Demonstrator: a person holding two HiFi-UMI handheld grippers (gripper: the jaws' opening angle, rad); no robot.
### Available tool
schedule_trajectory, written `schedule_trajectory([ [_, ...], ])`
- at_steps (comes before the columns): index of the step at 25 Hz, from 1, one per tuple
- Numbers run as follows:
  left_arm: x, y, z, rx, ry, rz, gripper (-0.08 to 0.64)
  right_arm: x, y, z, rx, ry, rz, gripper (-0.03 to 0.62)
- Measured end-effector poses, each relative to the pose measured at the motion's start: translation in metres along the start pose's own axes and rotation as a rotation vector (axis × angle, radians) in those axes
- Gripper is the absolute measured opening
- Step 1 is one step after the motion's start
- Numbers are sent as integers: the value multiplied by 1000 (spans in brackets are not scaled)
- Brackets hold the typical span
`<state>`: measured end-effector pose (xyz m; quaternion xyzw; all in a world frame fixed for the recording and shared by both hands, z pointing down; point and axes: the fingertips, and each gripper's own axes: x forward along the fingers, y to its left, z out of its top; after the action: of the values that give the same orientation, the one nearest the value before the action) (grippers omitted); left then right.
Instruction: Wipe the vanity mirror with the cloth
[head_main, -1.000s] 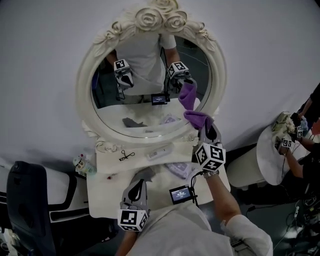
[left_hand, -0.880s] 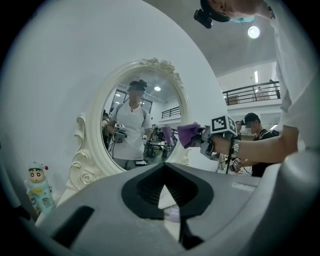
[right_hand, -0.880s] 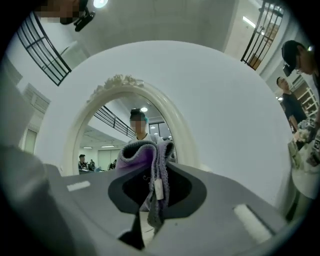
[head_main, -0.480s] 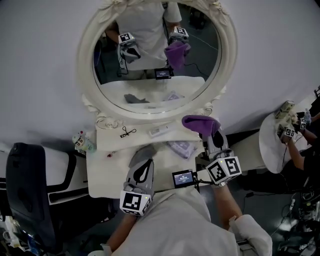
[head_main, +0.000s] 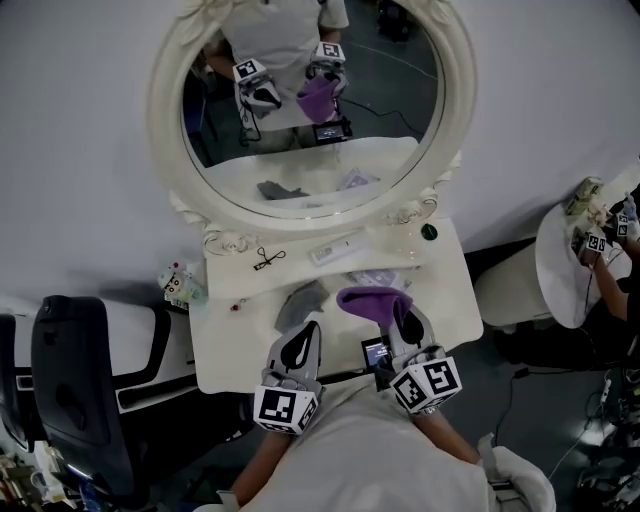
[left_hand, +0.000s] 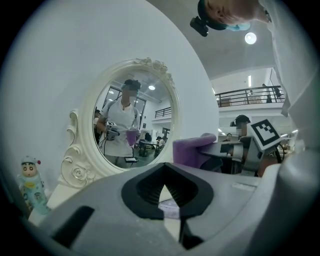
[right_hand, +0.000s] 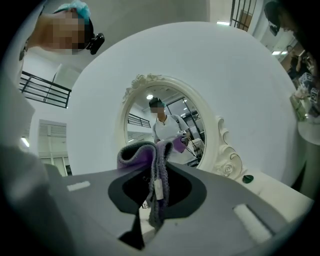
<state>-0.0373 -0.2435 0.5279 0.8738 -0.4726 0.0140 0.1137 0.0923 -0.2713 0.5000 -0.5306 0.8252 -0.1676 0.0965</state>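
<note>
Right gripper (head_main: 402, 322) clamped on the purple cloth (head_main: 370, 302), held low over the vanity table (head_main: 445, 262), well apart from the mirror (head_main: 390, 100). Left gripper (head_main: 303, 338) closed on nothing, just beside it. No cloth on glass (no obvious smears visible). Judgement: wiping either finished or between passes; cannot tell which.

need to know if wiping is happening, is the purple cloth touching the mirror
Apart. The head view shows the purple cloth, held in the right gripper, over the tabletop, with a stretch of it lying between cloth and mirror.
</note>
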Motion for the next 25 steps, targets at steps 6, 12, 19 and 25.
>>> schedule_trajectory([
  [6,-7,3,-5,-37,4,17,0,3,15,-12,-33,35,43,54],
  [12,-15,12,-6,-59,4,68,0,3,26,-20,-78,70,90,51],
  [19,-16,15,-6,-46,4,95,0,1,29,-22,-85,70,114,51],
  [25,-12,4,-5,-16,14,69,0,0,24,-23,-99,79,99,51],
])
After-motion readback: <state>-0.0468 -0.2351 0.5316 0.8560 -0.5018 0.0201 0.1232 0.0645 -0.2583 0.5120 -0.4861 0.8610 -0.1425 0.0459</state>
